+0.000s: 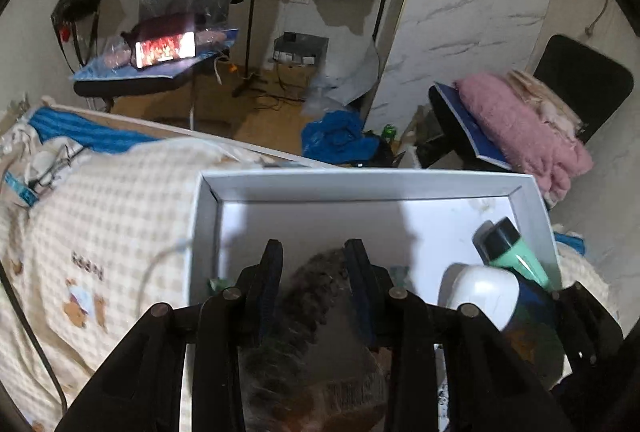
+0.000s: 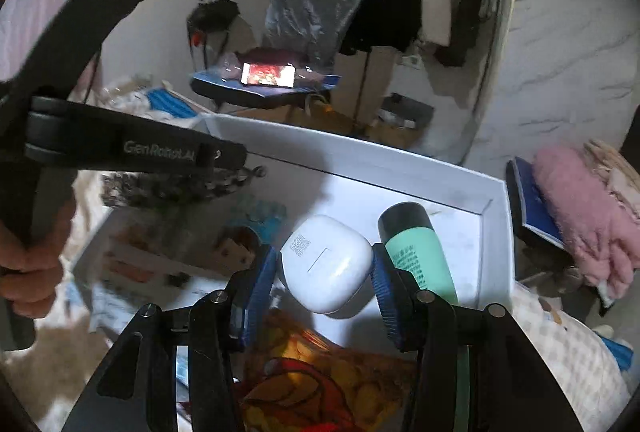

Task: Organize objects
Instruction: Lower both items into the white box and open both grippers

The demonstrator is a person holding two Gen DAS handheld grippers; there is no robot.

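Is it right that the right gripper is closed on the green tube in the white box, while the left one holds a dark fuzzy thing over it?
Not quite. The right gripper is closed on the white earbud case, not the green tube, which lies beside it in the white box; the right wrist view shows this. The left gripper does hold the dark fuzzy thing over the box.

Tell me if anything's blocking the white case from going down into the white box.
The right claw holds the white case over the white box. The mint tube lies beside it; bare floor shows between.
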